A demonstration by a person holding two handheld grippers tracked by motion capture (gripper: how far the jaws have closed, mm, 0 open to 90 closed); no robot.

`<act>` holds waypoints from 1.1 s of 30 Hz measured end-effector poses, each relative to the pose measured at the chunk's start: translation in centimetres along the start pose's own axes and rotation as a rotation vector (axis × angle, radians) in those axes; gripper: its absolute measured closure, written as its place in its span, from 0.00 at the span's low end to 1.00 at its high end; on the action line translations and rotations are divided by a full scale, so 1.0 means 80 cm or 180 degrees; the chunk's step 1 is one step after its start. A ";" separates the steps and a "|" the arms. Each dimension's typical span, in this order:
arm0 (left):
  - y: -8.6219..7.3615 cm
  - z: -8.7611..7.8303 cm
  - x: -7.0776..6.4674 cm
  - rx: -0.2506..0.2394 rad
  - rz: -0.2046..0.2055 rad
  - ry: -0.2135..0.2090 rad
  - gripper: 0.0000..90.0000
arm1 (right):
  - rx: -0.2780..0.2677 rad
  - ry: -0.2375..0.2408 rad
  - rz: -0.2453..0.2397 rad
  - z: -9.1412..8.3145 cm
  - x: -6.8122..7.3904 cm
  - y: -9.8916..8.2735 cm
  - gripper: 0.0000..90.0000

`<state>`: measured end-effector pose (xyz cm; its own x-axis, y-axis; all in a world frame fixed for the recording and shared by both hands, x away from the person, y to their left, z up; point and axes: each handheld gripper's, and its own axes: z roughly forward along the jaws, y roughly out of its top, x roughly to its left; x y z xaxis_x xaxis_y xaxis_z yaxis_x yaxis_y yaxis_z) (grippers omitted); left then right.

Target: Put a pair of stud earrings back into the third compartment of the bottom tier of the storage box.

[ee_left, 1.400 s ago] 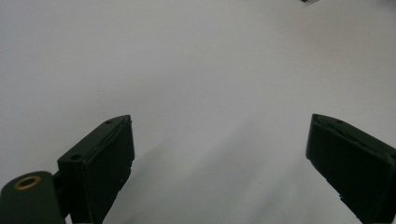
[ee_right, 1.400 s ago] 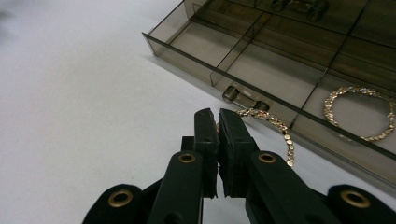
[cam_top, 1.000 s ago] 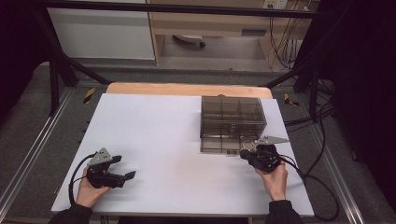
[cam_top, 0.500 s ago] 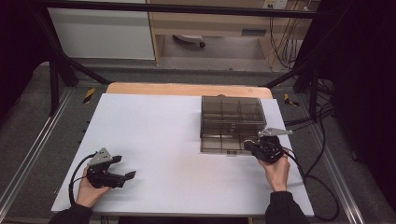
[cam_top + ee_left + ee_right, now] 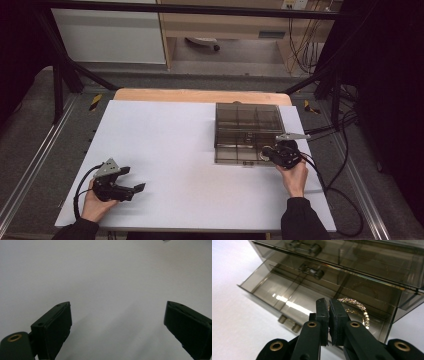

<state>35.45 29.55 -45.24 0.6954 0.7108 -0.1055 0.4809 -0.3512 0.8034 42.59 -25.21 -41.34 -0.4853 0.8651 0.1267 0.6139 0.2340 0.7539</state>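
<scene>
So the white worktop (image 5: 165, 150) is mostly bare, with the smoky drawer box (image 5: 247, 120) sitting toward its far right side, bottom drawer (image 5: 287, 300) pulled out. My right gripper (image 5: 329, 312) is at that drawer, jaws pinched together on a gold bracelet (image 5: 359, 308) over the right-hand compartment. My left gripper (image 5: 117, 322) is down at the near left corner, jaws wide, nothing in them.

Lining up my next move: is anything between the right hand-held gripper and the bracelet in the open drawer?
Nothing visible. The right hand-held gripper, jaws shut and empty, sits just above the gold chain bracelet, which lies in the right end compartment of the smoky transparent plastic organiser's pulled-out bottom drawer, open from above.
</scene>
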 end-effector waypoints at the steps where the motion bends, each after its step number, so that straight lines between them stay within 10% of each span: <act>1: 0.000 0.000 0.000 -0.0001 -0.0002 -0.0002 0.09 | 0.0005 -0.0009 0.0006 0.002 -0.002 -0.001 0.97; 33: 0.000 0.001 0.000 0.0016 0.0005 0.0001 0.09 | 0.0088 -0.0009 0.0078 0.031 -0.013 -0.016 0.93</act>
<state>35.48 29.47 -45.30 0.6960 0.7104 -0.1042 0.4826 -0.3554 0.8005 43.82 -25.36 -44.04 -0.4681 0.8720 0.1431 0.6426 0.2248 0.7325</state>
